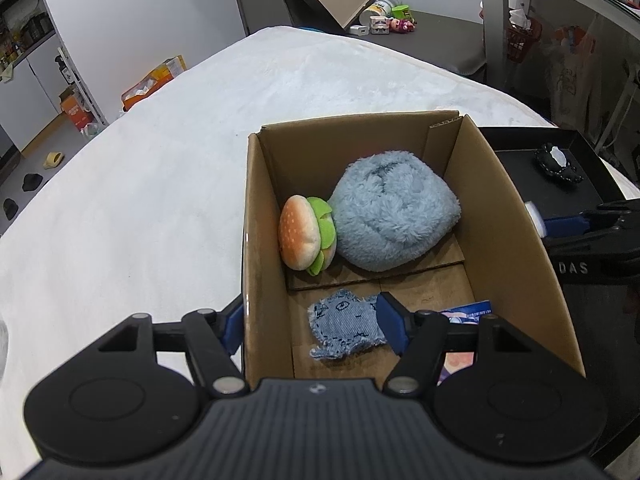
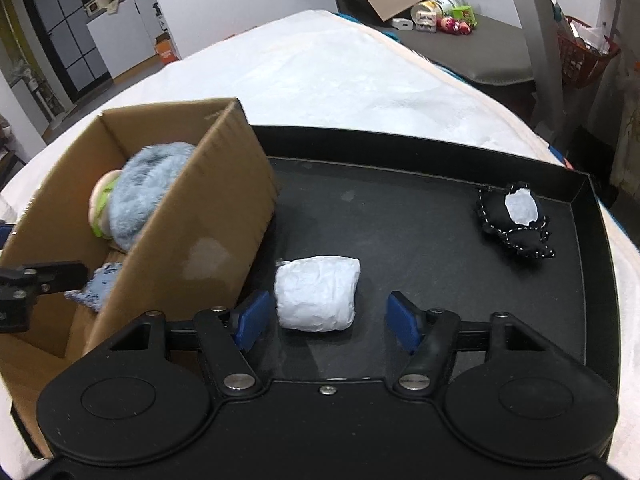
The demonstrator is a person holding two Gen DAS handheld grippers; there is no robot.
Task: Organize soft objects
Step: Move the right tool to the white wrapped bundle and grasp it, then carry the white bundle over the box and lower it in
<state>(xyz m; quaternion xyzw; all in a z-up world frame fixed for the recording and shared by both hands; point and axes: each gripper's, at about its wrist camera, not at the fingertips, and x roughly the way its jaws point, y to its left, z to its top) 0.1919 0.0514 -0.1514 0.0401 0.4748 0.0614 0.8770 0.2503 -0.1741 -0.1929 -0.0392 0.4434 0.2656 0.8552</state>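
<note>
Right gripper (image 2: 324, 316) is hovering low over the black tray (image 2: 440, 152), fingers (image 2: 250, 318) spread wide and grasping nothing, framing the white pouch (image 2: 316, 294), which is lying on the tray floor between them but not quite touching either pad. The pouch is looking light, crinkly and squashy, probably a stuffed fabric or paper packet; it should be giving under pressure, so a pinch across its short middle seems safest, corners likely slipping out. Nothing fragile about it, judging by the look.

Left gripper (image 1: 310, 324) is sitting at the near-left wall of the cardboard box (image 1: 504, 216), fingers released and straddling that wall, one pad outside, one inside just beside the denim patch (image 1: 346, 324). Nothing is clenched.

Box contents: fuzzy blue plush (image 1: 394, 216) at the far end, burger plush (image 1: 306, 236) leaning against it on its edge, denim patch flat on the floor nearer, and a printed packet (image 1: 466, 314) partly hidden at the near right. Plenty of floor is staying free.

The tray is holding the white pouch near the box wall and a black stitched toy (image 2: 516, 220) well apart in the far right corner. Both containers are resting side by side on a white bed (image 1: 140, 184), the box wall touching or nearly touching the tray.
</note>
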